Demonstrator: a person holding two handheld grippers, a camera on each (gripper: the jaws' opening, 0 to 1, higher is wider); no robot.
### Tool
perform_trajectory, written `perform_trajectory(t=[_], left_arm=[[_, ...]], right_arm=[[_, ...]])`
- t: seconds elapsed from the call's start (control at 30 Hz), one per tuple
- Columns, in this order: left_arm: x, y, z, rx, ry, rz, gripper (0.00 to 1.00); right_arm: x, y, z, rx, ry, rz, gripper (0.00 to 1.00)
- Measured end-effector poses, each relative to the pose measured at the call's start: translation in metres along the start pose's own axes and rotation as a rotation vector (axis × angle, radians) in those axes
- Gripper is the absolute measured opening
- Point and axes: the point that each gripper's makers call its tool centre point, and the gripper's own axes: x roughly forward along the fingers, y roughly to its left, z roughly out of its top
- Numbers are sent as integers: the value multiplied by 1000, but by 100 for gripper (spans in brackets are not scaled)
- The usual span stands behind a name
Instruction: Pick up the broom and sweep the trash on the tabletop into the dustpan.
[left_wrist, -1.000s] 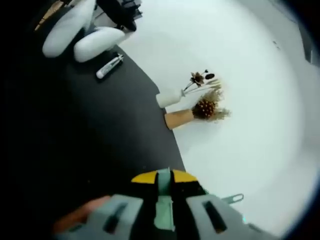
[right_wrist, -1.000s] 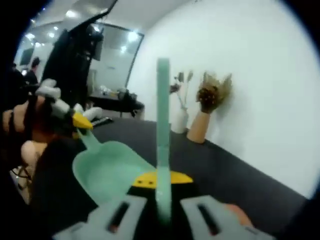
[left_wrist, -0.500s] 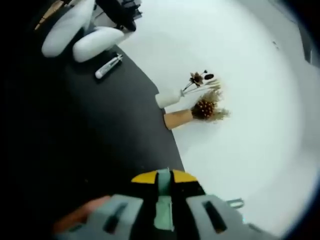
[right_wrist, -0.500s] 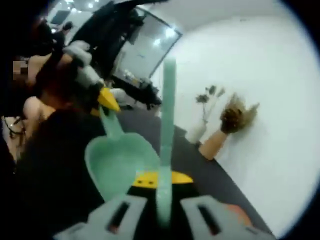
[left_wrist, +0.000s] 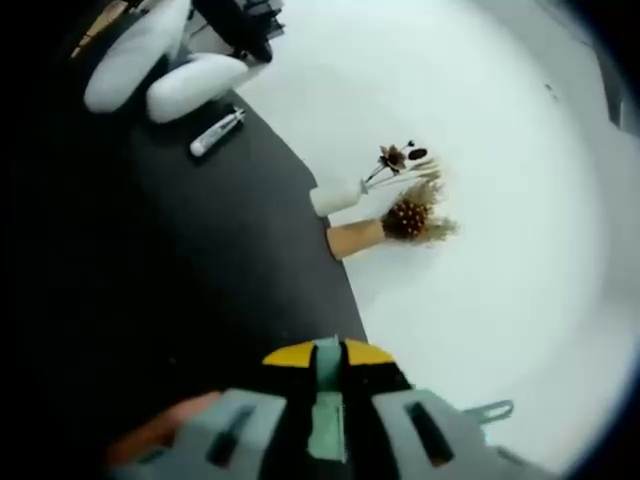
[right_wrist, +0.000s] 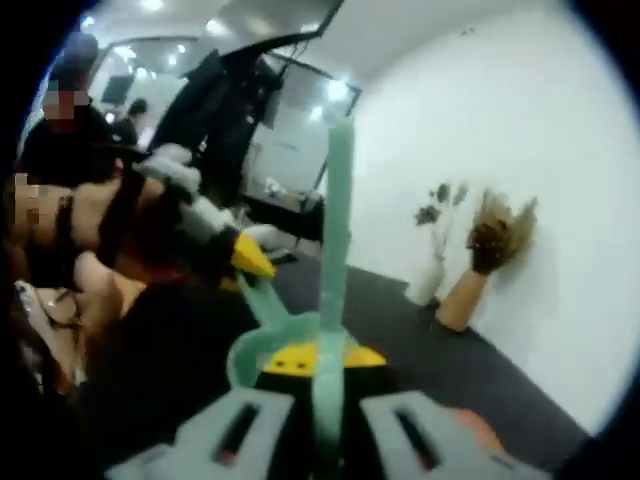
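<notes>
Left claw (left_wrist: 328, 365): jaws closed on a mint-green dustpan handle (left_wrist: 327, 425), seen end-on between the yellow-tipped jaws. In the right gripper view the dustpan (right_wrist: 262, 335) shows as a green scoop with its handle running up to the left claw (right_wrist: 250, 262), a hand (right_wrist: 120, 225) behind it.

Right claw (right_wrist: 325, 358): jaws closed on the mint-green broom handle (right_wrist: 333, 260), which rises straight up from between them, just in front of the dustpan scoop.

Black surface (left_wrist: 240, 250) meets a white wall (left_wrist: 480, 200). Beside the wall, a white vase (left_wrist: 335, 196) holds dried stems; touching it, a tan vase (left_wrist: 357, 238) holds a brown dried bunch. Trash cannot be made out.
</notes>
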Motion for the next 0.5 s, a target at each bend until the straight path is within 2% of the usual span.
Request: perform_trajectory(t=[0.03,0.07,0.13,0.2,0.23,0.3,0.33,0.4,0.43,0.5], left_arm=[[0,0,0,-1,0,0,10],[0,1,0,-3,0,-1,10],[-1,1,0,-3,-1,-1,10],[-1,1,0,-6,-5,-2,10],[0,1,-1,-9,-6,-2,10],[1,2,-3,-21,-9,-4,10],[2,2,-4,-22,-7,-5,10],[3,2,-5,-27,-4,-6,10],[3,2,-6,-27,-4,-6,10],[4,1,-7,-26,-1,-8,10]], right_arm=[[-4,-9,8,-20,-37,-41,2],[-11,-26,12,-34,-46,-103,2],[-23,-55,12,0,-52,-201,2],[-30,-98,1,23,9,-327,2],[-35,-110,-6,39,38,-372,2],[-47,-137,-25,16,89,-465,2],[-51,-144,-39,24,139,-482,2],[-52,-147,-62,105,180,-464,2],[-51,-149,-70,124,200,-468,2],[-49,-148,-77,109,211,-456,2]])
